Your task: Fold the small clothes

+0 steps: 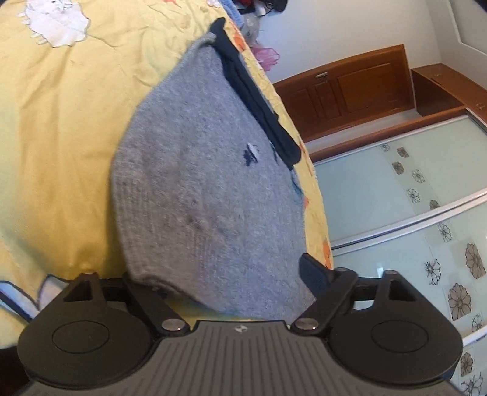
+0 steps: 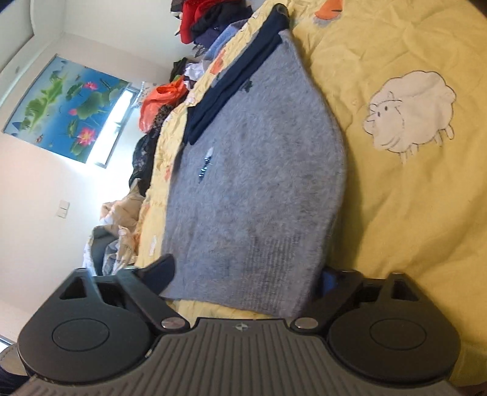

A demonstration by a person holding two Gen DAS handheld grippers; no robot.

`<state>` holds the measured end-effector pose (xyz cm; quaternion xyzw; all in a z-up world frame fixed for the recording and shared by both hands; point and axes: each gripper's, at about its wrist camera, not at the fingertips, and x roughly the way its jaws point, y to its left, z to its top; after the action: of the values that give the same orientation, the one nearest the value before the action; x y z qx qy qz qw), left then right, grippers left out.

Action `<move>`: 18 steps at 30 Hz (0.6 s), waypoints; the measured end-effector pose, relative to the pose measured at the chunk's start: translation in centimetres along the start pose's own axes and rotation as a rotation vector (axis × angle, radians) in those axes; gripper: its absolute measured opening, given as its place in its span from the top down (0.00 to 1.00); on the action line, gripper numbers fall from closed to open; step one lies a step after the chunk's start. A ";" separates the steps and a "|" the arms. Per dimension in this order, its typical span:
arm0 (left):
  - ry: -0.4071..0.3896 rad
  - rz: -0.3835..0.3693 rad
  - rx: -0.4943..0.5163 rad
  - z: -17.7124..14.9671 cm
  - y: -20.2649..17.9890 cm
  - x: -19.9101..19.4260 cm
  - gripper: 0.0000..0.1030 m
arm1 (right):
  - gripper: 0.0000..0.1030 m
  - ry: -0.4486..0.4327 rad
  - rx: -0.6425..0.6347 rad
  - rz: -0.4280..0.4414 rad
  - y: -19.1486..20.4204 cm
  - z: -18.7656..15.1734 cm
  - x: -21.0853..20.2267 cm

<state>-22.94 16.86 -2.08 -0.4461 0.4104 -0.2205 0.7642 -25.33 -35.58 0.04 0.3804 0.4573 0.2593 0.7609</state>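
A grey knitted sweater (image 1: pixel 207 170) with a navy collar (image 1: pixel 255 100) lies flat on the yellow bedspread (image 1: pixel 61 121). My left gripper (image 1: pixel 219 274) is rolled on its side at the sweater's ribbed hem. One finger (image 1: pixel 313 274) shows above the knit and the other is hidden behind it. The jaws stand wide, with the hem between them. In the right wrist view the same sweater (image 2: pixel 258 158) fills the middle. My right gripper (image 2: pixel 246 268) straddles the hem too, one finger (image 2: pixel 161 271) on each side (image 2: pixel 328 280), wide apart and not pinching.
A white sheep patch (image 2: pixel 411 112) marks the bedspread (image 2: pixel 395 213) beside the sweater. Piled clothes (image 2: pixel 207 18) and an orange bag (image 2: pixel 161 100) lie along the bed's far edge. Flowered sliding wardrobe doors (image 1: pixel 395 198) and a wooden cabinet (image 1: pixel 350 88) stand beyond the bed.
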 end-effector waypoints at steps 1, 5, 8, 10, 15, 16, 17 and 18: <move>-0.008 0.006 -0.004 0.3 0.2 -0.2 0.21 | 0.30 -0.004 0.009 0.001 -0.4 0.1 -0.2; -0.011 0.026 0.007 0.7 0.4 -0.4 0.24 | 0.33 -0.005 0.007 0.006 -0.8 0.2 -0.5; -0.018 0.055 0.012 0.8 0.5 -0.3 0.40 | 0.33 -0.001 0.002 0.007 -0.8 0.3 -0.4; -0.024 0.063 0.001 1.0 0.9 -0.6 0.47 | 0.34 0.000 0.001 0.008 -0.8 0.4 -0.4; -0.036 0.143 -0.003 1.2 1.5 -0.7 0.91 | 0.38 -0.009 0.007 0.008 -1.2 0.7 -0.3; -0.037 0.176 0.002 1.2 1.5 -0.6 0.95 | 0.50 -0.016 0.014 0.000 -1.5 0.6 -0.3; -0.040 0.179 0.013 1.1 1.5 -0.8 0.95 | 0.61 -0.019 0.019 -0.021 -1.8 0.6 -0.2; -0.047 0.197 0.037 1.0 1.1 -0.9 0.95 | 0.85 -0.016 0.022 -0.044 -2.1 0.5 0.0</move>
<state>-22.64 18.60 -2.39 -0.3944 0.4303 -0.1415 0.7996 -24.76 -36.95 -1.57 0.3807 0.4623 0.2344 0.7657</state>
